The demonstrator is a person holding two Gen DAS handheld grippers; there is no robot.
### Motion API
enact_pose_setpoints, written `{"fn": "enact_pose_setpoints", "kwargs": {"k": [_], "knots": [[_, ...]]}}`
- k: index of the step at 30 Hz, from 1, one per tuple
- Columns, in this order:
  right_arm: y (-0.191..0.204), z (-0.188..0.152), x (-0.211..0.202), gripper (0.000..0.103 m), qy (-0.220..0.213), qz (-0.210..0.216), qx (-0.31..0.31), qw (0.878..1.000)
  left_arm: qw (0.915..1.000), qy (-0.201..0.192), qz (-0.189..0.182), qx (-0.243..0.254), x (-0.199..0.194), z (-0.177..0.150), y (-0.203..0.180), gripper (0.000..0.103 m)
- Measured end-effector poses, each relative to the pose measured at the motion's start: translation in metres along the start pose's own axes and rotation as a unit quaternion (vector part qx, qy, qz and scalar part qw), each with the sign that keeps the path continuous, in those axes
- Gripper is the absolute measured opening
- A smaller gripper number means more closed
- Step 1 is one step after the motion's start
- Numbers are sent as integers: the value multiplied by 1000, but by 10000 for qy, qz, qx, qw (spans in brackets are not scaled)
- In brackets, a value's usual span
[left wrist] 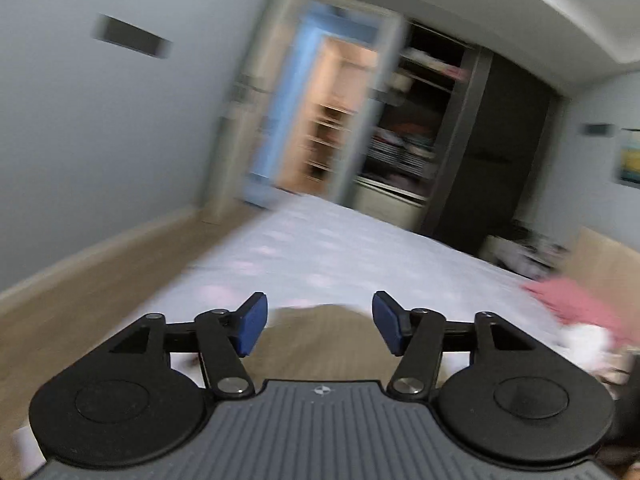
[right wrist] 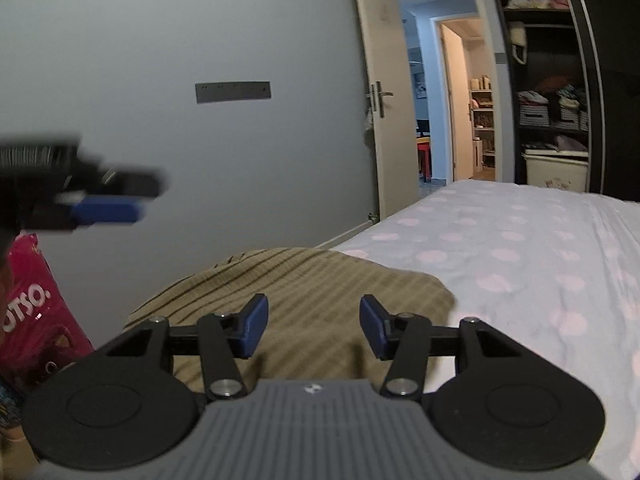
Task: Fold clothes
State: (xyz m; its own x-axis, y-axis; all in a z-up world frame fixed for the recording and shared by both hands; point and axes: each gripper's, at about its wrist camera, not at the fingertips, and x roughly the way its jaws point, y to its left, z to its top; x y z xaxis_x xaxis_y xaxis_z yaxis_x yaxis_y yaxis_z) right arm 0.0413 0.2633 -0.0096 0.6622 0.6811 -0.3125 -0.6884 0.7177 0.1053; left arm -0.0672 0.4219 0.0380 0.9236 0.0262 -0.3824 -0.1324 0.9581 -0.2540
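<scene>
A tan striped garment (right wrist: 304,292) lies folded at the near corner of the bed (right wrist: 520,248). My right gripper (right wrist: 314,326) is open and empty just above it. My left gripper (left wrist: 318,324) is open and empty, raised over the same garment (left wrist: 320,332), and its view is blurred by motion. The left gripper also shows blurred at the left of the right wrist view (right wrist: 108,200). A pink and white pile of clothes (left wrist: 576,312) lies on the bed at the right of the left wrist view.
The bed has a white cover with pink dots. A pink bag (right wrist: 36,308) stands at the left by the grey wall. An open door (right wrist: 380,92) and an open dark wardrobe (right wrist: 552,92) with shelves of clothes are beyond the bed.
</scene>
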Motion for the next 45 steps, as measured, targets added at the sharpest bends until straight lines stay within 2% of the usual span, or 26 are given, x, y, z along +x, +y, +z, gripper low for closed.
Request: {"fn": "enact_pose_setpoints", "kwargs": {"k": [2, 4, 7, 8, 11, 13, 15, 17, 18, 21, 23, 24, 25, 26, 28, 31, 33, 35, 37, 40, 42, 45], "knots": [[4, -1, 20, 54, -74, -170, -180, 9997, 9994, -174, -241, 187, 8, 13, -11, 57], [6, -2, 37, 54, -160, -412, -342, 9984, 9996, 3, -153, 227, 40, 9, -10, 52], [-2, -5, 61, 54, -122, -849, -240, 9960, 10000, 44, -42, -5, 76, -1, -1, 50], [-5, -7, 67, 54, -77, -947, -233, 9952, 9999, 109, 33, -43, 87, -4, 2, 50], [-15, -23, 77, 54, 166, -1025, -338, 9940, 9959, 752, 503, 4, 113, -25, 11, 49], [-21, -36, 71, 55, 176, -996, -422, 9940, 9955, 824, 474, -4, 114, -37, 20, 49], [-35, -42, 57, 55, 82, -940, -216, 9953, 9960, 748, 468, -104, 105, -43, 32, 49], [-47, -43, 41, 58, 64, -1106, 76, 9938, 9958, 710, 521, -251, 98, -43, 42, 50], [-52, -42, 32, 62, 72, -1169, 244, 9928, 9946, 717, 681, -300, 94, -40, 46, 57], [-61, -39, -3, 65, 82, -1105, 737, 9911, 9921, 571, 1014, -469, 67, -31, 49, 57], [-57, -34, -29, 75, 27, -986, 746, 9923, 9923, 413, 1009, -593, 41, -25, 42, 58], [-53, -31, -42, 83, -6, -928, 771, 9927, 9930, 336, 933, -640, 28, -24, 35, 62], [-49, -29, -54, 91, -39, -870, 796, 9930, 9938, 261, 845, -679, 15, -24, 28, 71], [-45, -27, -63, 93, -6, -849, 793, 9932, 9941, 185, 813, -696, 3, -25, 20, 76], [-35, -26, -73, 101, 246, -914, 709, 9930, 9943, 27, 851, -643, -21, -32, 0, 77], [-20, -24, -88, 103, 623, -1011, 583, 9912, 9924, -42, 1003, -714, -39, -39, -24, 80], [-10, -23, -97, 103, 873, -1074, 498, 9891, 9901, 122, 1131, -822, -41, -45, -36, 80], [0, -25, -108, 103, 985, -1246, 369, 9866, 9867, 511, 1311, -814, -38, -50, -45, 80], [-1, -26, -116, 103, 1094, -1280, 462, 9846, 9805, 914, 1614, -654, -35, -55, -54, 80], [-5, -24, -126, 103, 1273, -1203, 726, 9819, 9694, 1283, 2071, -302, -34, -64, -70, 80], [-3, -22, -135, 103, 1296, -1106, 795, 9822, 9663, 1372, 2167, -207, -41, -70, -78, 80], [3, -18, -150, 103, 1246, -1069, 791, 9833, 9671, 1396, 2106, -284, -59, -75, -87, 80]]}}
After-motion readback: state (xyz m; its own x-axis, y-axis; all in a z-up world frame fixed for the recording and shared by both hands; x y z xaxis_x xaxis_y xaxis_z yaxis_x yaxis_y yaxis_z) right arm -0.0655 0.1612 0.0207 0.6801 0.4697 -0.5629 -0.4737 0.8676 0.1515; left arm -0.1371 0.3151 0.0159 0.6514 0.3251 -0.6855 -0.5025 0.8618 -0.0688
